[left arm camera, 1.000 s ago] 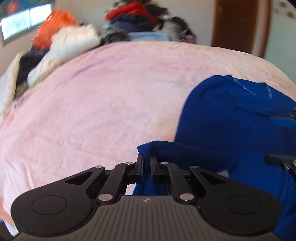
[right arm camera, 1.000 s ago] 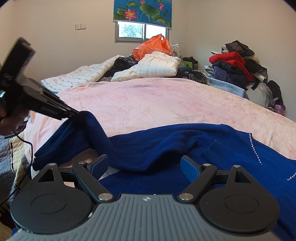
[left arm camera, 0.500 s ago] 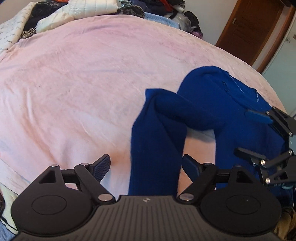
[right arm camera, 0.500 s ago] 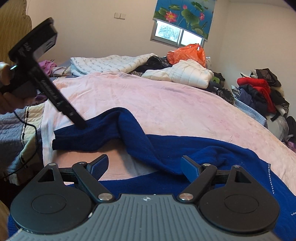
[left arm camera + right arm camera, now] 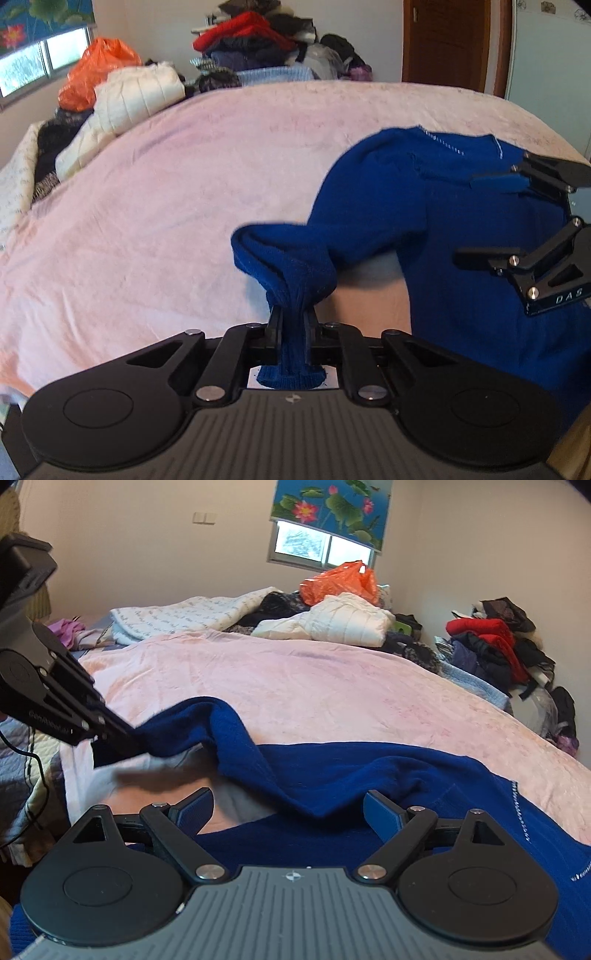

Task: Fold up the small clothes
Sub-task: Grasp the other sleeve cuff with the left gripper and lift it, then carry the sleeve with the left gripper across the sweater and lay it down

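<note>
A dark blue knitted sweater (image 5: 461, 206) lies on the pink bed cover (image 5: 166, 206); it also shows in the right wrist view (image 5: 369, 779). My left gripper (image 5: 293, 317) is shut on the cuff end of one sleeve (image 5: 288, 266), lifted off the bed. The right wrist view shows the left gripper (image 5: 122, 734) holding that sleeve (image 5: 207, 720) at the left. My right gripper (image 5: 288, 812) is open and empty, low over the sweater body. The left wrist view shows the right gripper (image 5: 480, 218) at the right, open.
White padded bedding (image 5: 136, 92), an orange plastic bag (image 5: 96, 74) and dark clothes lie at the bed's far side. A heap of red and dark clothes (image 5: 495, 642) stands by the wall. A wooden door (image 5: 447, 40) is behind. A quilt (image 5: 22, 746) hangs at the left.
My left gripper was open over the flat sleeve half a second ago. It has shut on the sleeve's cuff and raised it. My right gripper stays open.
</note>
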The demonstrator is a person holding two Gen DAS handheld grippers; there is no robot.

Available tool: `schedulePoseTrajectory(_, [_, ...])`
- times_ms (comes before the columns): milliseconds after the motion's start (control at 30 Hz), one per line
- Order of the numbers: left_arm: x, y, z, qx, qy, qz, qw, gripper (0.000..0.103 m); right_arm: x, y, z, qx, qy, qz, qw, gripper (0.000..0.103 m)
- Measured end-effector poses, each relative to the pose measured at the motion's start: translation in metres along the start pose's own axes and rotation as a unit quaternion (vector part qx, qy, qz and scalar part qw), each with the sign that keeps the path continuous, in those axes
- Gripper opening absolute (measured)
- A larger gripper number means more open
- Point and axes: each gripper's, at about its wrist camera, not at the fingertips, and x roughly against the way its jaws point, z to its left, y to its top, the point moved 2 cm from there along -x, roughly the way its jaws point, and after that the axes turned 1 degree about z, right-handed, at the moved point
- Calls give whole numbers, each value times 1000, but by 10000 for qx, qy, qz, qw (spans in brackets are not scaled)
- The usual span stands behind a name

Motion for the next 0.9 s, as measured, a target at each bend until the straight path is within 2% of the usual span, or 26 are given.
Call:
schedulePoseTrajectory(100, [12,30,0,-63,478,-579,9972,10,5,-2,-17,-261,-241,-30,9994,90])
schedulePoseTrajectory(233, [30,71,16,220,1150,-1300,9846,10,15,-8,-43,-650,-566,-94,9962,91])
schedulePoseTrajectory(300, [41,89,29,465,1491,-1605,9746,10,21,-13,-57,-877,-696,-125,9936,91])
schedulePoseTrajectory(400, [58,108,41,779,2092,-2108,9517,10,27,-22,-77,-1279,-848,-139,9881,91])
schedulePoseTrajectory(500, [74,118,53,1231,2260,-2457,9346,10,31,-33,-95,-1701,-925,-119,9810,92])
schedulePoseTrajectory(600, [73,124,59,1625,2293,-2564,9248,10,34,-43,-108,-1975,-1056,-120,9745,92])
schedulePoseTrajectory(700, [56,133,55,1661,2263,-2440,9282,10,38,-50,-117,-2156,-1206,-118,9689,92])
schedulePoseTrajectory(900, [20,152,23,1389,1892,-2272,9452,10,48,-61,-131,-2412,-1438,-185,9596,94])
